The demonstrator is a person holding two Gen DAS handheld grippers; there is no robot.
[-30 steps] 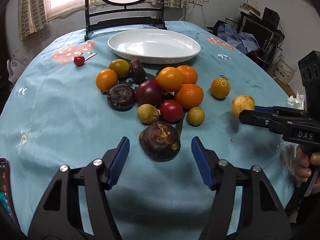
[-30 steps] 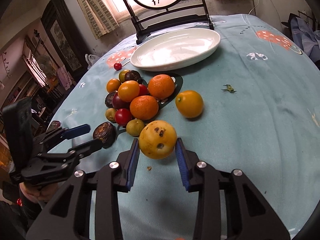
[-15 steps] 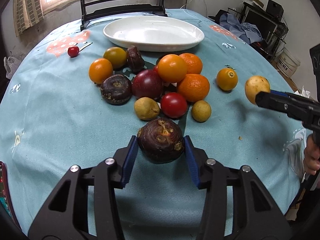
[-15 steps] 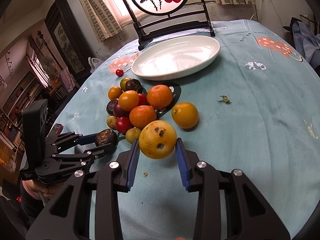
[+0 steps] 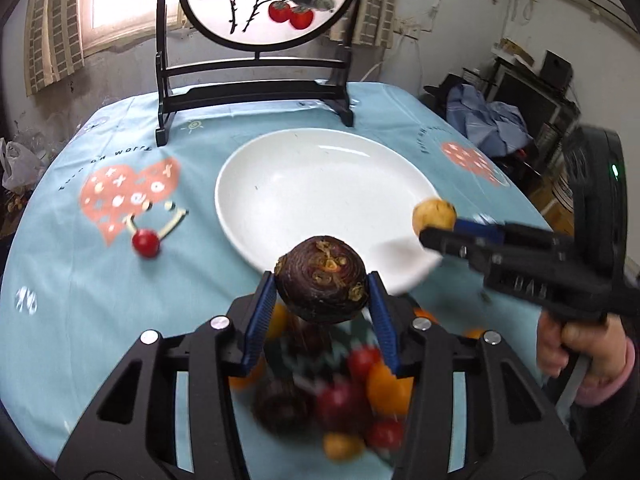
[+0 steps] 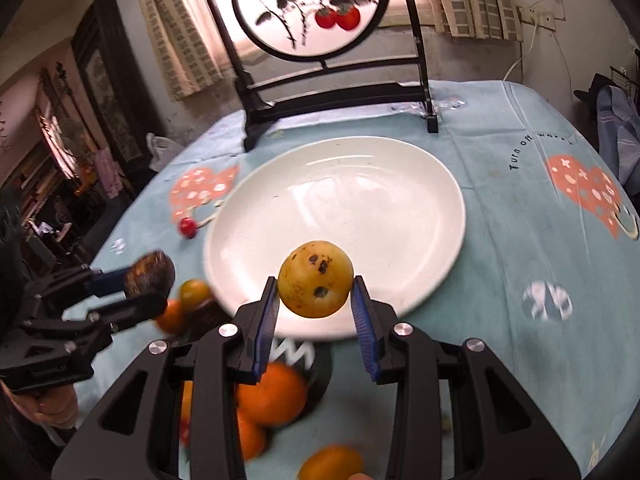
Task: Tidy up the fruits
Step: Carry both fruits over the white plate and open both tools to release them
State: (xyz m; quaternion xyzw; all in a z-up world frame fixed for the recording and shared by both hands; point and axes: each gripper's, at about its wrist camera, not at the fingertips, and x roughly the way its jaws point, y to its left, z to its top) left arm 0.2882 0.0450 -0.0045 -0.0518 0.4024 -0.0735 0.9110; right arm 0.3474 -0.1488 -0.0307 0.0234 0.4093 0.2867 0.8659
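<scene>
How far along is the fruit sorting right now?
Nothing is on the white plate yet. In hand: the left gripper clamps a dark brown ringed fruit, the right gripper a spotted yellow fruit, both in front of the plate's near rim. Left: the blurred pile of oranges and tomatoes and one cherry tomato on the cloth.

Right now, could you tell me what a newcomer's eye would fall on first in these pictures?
Two fruits held in the air over the near rim of the white plate: the left hand-held gripper clamps a dark brown ridged fruit, and the right hand-held gripper clamps a yellow spotted fruit. Behind the plate, a round painted screen stands on the blue tablecloth; a small red fruit lies alone left of the plate.
</scene>
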